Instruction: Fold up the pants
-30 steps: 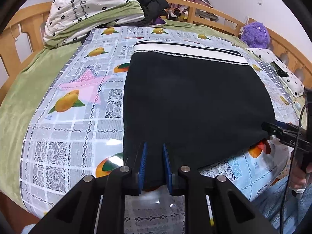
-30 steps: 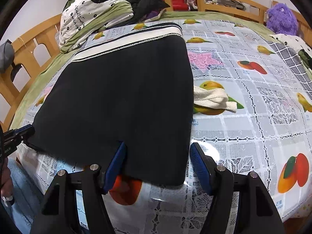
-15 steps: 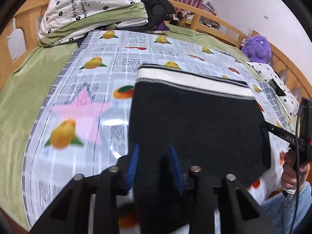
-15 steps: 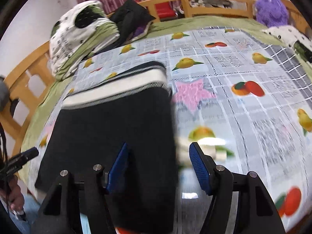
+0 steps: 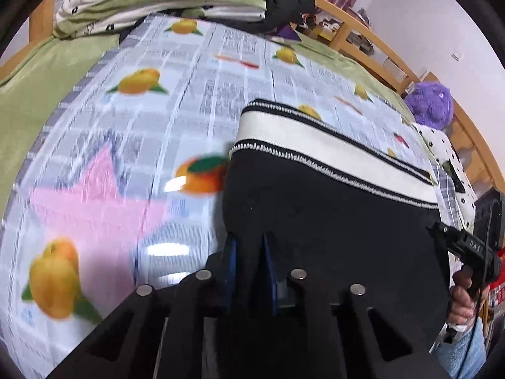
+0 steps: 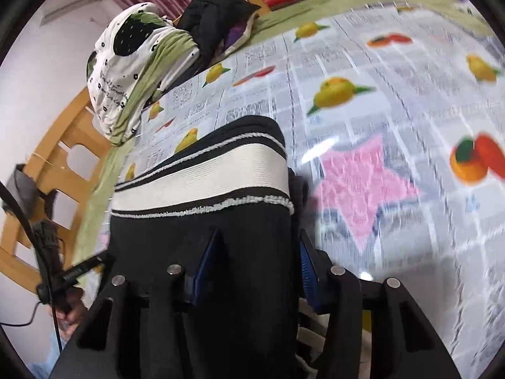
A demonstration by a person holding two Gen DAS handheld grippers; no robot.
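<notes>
My left gripper (image 5: 249, 268) is clamped on the near edge of the black pants (image 5: 331, 221), its blue pads pinching a narrow fold after closing down just now. My right gripper (image 6: 255, 271) has black cloth bunched between its jaws, which have also just been narrowing; both pads (image 6: 208, 259) look to be against the fabric, though blur keeps me from being sure how firmly. The pants lie on the fruit-print cover (image 5: 126, 158) of the bed, white waistband (image 5: 331, 151) at the far end. Their near hem is hidden under both gripper bodies. Only the left view shows the purple plush toy (image 5: 429, 104); only the right shows something pale (image 6: 309, 341) tucked beneath the pants, too cut off to name.
</notes>
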